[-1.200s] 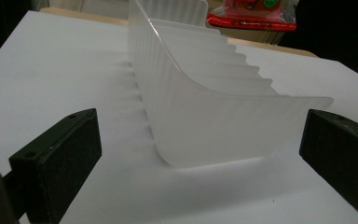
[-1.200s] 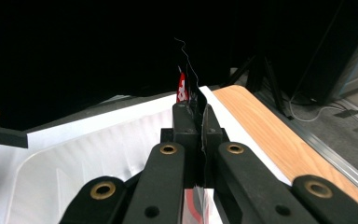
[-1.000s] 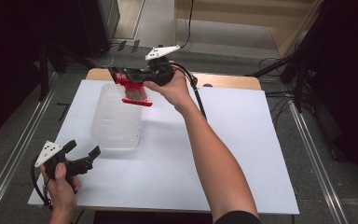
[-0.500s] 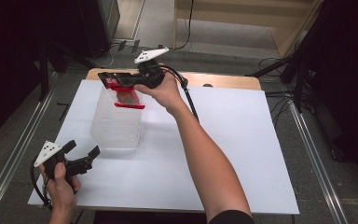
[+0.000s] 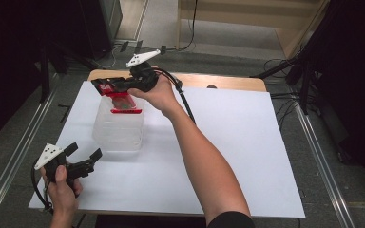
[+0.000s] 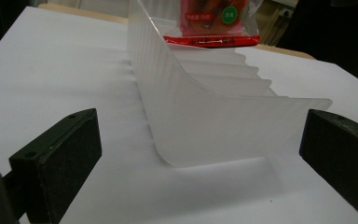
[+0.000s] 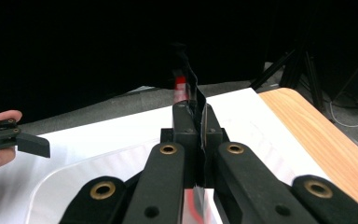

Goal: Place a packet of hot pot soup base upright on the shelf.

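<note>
Red snack packet (image 5: pixel 123 100) being held clamped in right gripper (image 5: pixel 105 86) over translucent bin (image 5: pixel 118 128); left gripper (image 5: pixel 83 154) being held wide, empty, near bin.

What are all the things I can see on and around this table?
Snack packet: one, red with clear film, held above the far end of the clear bin.
Clear bin: one, frosted see-through plastic, on the left part of the white sheet.
White sheet: one, white, covering most of the table.
Table: one, light wood, its far edge showing past the sheet.
Cables: several, black, on the grey floor beyond the table.
Right tongs: one, black with a white plate on top, shut on the snack packet, over the bin.
Left tongs: one, black with a white plate, jaws wide open, near the sheet's front left corner, pointing at the bin.
Person's arms: two, coming in from the near edge.
</note>
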Motion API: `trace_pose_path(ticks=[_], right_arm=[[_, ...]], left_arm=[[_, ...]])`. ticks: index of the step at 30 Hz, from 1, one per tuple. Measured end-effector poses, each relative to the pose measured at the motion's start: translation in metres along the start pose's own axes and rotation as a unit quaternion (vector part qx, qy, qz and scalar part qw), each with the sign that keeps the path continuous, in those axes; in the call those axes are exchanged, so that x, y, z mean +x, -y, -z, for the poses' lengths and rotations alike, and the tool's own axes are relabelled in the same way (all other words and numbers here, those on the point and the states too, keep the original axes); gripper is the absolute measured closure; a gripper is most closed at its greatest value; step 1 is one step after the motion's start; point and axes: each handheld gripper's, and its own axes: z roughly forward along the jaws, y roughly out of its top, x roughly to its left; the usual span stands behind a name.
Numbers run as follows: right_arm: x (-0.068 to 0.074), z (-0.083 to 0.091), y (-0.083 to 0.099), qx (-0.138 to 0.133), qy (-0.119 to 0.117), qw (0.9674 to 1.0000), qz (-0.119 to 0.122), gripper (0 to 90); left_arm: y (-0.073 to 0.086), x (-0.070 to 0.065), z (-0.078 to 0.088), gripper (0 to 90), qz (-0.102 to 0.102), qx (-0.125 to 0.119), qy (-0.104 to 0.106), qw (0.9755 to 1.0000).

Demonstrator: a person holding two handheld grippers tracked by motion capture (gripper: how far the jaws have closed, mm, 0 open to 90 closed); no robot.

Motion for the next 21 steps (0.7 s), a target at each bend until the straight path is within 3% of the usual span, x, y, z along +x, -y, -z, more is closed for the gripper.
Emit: trace_pose_path(ticks=[6, 10, 14, 21], right_arm=[[0.003, -0.014, 0.002, 0.003, -0.001, 1.0, 0.004, 90.0], [0.001, -0.017, 0.006, 0.018, 0.013, 0.9997, 0.01, 90.0], [-0.002, -0.014, 0.014, 0.014, 0.012, 0.9996, -0.019, 80.7], [-0.005, 0.005, 0.026, 0.015, 0.024, 0.999, -0.036, 68.0]], left_arm=[[0.0, 0.0, 0.0, 0.0, -0.002, 0.002, 0.002, 1.0], [0.0, 0.0, 0.0, 0.0, -0.001, 0.001, 0.001, 1.0], [0.0, 0.001, 0.0, 0.0, 0.0, 0.001, 0.002, 1.0], [0.0, 0.001, -0.001, 0.0, 0.0, 0.001, 0.0, 1.0]])
